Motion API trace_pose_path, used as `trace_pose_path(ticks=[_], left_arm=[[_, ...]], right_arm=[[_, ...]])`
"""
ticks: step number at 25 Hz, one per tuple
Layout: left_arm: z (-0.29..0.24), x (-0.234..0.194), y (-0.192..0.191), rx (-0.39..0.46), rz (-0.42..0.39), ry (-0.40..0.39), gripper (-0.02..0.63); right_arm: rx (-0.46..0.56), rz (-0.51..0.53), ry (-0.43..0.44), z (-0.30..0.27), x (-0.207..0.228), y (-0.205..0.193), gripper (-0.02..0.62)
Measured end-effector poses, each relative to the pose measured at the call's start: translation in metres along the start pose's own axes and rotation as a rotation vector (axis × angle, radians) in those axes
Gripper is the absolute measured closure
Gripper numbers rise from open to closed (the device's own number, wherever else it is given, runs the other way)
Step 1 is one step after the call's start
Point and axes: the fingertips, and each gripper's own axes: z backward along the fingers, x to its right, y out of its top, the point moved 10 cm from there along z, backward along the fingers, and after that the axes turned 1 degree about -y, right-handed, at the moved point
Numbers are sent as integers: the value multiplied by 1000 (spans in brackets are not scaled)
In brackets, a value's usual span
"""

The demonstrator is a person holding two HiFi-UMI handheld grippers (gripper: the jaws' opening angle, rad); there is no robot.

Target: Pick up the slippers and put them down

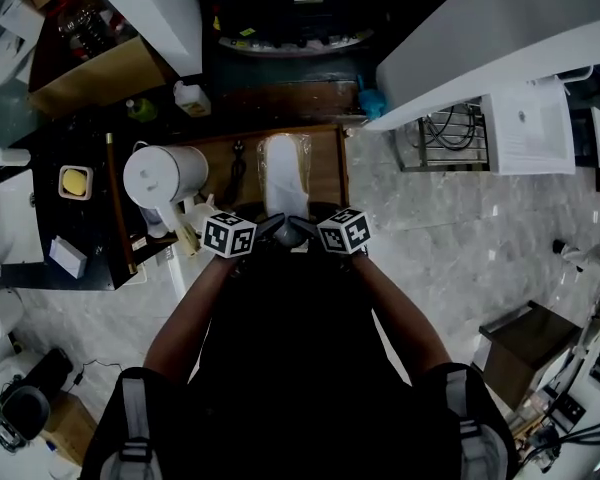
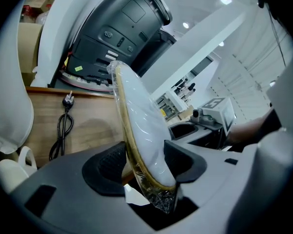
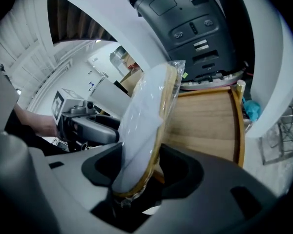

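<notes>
The slippers [image 1: 284, 174] are white with tan soles, wrapped in clear plastic, and hang over a wooden tabletop [image 1: 325, 168]. My left gripper [image 1: 270, 227] and right gripper [image 1: 310, 229] meet at the pack's near end. In the left gripper view the wrapped slipper [image 2: 136, 116] stands on edge between the jaws of the left gripper [image 2: 146, 165], pads pressed on it. The right gripper view has the right gripper [image 3: 139, 167] shut on the slipper [image 3: 144, 126] in the same way. Each gripper appears in the other's view, close alongside.
A white jug [image 1: 165, 173] stands left of the slippers. A black power cord [image 1: 238, 163] lies on the wood beside it. A dark machine [image 2: 127, 28] rises behind the table. A teal object [image 3: 251, 108] sits past the table's right edge, over marbled floor [image 1: 440, 228].
</notes>
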Motion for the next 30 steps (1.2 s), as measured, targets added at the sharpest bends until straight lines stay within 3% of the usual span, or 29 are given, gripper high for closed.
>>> trace_pose_path(ticks=[6, 30], left_arm=[[-15, -11, 1, -60, -24, 45, 357], [-51, -48, -7, -126, 91, 92, 357]], right_arm=[[-12, -47, -9, -13, 13, -3, 367], [-132, -157, -14, -56, 49, -16, 367]])
